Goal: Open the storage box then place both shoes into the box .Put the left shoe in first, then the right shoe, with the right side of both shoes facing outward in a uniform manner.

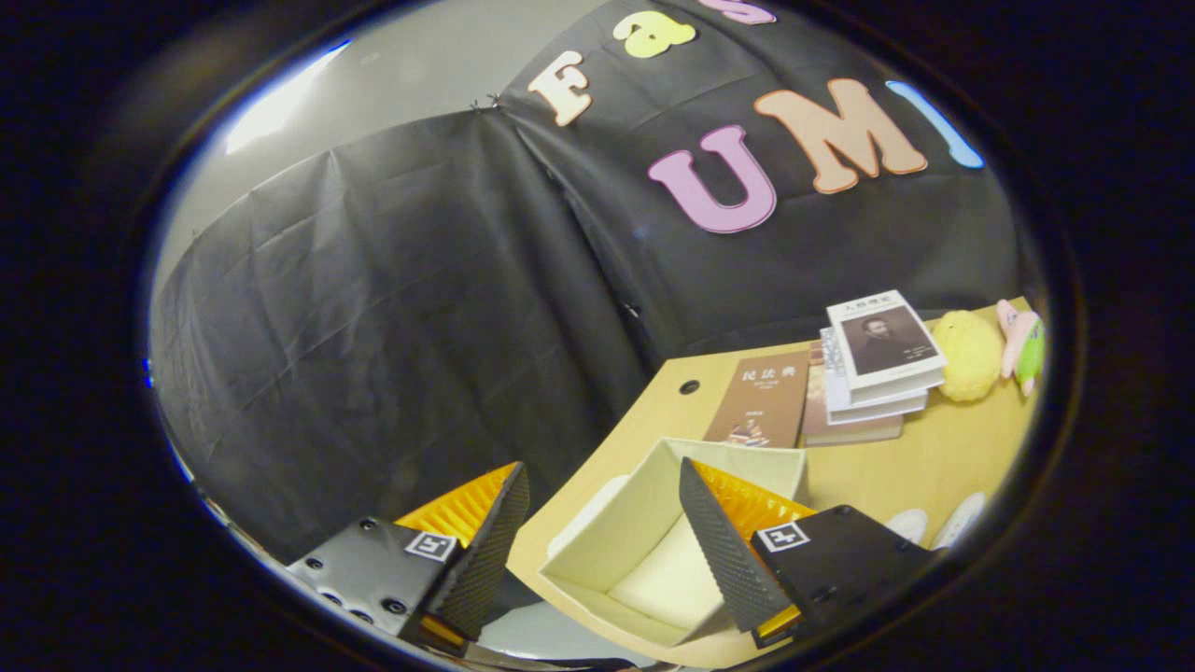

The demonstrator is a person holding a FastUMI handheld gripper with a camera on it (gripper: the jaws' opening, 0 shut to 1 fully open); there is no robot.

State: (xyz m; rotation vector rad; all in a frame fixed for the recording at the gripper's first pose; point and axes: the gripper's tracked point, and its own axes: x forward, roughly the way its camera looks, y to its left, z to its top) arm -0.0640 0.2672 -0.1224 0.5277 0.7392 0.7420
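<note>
The cream storage box (pixel 621 546) stands open on the wooden table (pixel 934 457), and the part of its inside that I see holds nothing. My gripper (pixel 602 471) is open and tilted above the box's near side, nothing between its fingers. The right finger (pixel 719 546) covers part of the box; the left finger (pixel 485 546) hangs off the table's edge, in front of the black cloth. A pale rounded shape (pixel 586 509), perhaps the lid, lies against the box's left wall. Beyond the right finger the white tips of two shoes (pixel 934 523) peek out.
A brown book (pixel 761 401) lies flat behind the box. Next to it is a stack of books (pixel 878 364), then a yellow plush (pixel 969 355) and a pink and green toy (pixel 1022 341). A small hole (pixel 689 386) is in the table's corner.
</note>
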